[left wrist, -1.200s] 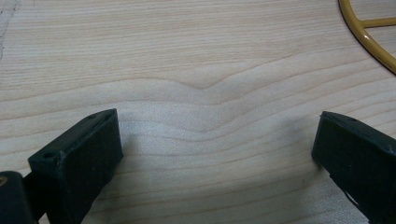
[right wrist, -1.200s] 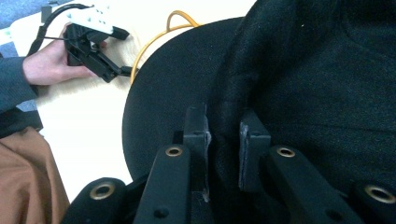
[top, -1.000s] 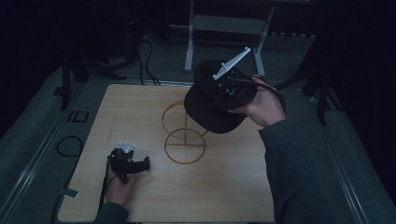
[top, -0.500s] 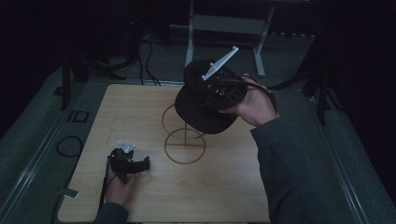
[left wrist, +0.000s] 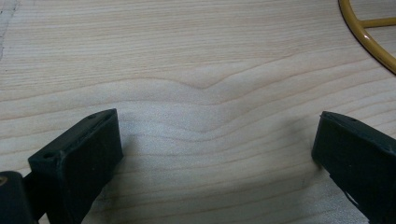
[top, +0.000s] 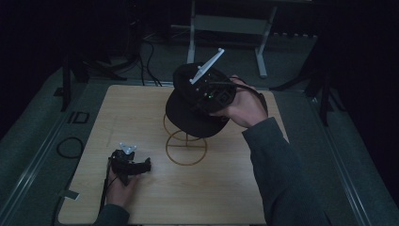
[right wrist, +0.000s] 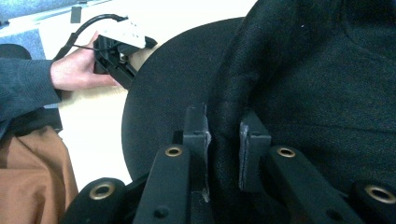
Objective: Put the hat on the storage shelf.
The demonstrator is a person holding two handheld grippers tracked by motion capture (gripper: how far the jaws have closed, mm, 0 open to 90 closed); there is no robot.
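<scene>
R claw (right wrist: 223, 135) is clamped tight on a fold of the black cap (top: 195, 106), at the seam between crown & brim. Cap's held up in the air, tilted, just above the top ring of the gold wire stand (top: 185, 145) mid-worktop (top: 301, 197). L claw (left wrist: 215, 154) rests low on the wood near the front-left edge, jaws wide apart w/ nothing between them, stand base just beside.

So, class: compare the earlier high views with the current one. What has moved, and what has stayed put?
The right gripper, shut on the black cap, has carried it leftward over the gold wire stand. The left gripper stays open on the table.
</scene>
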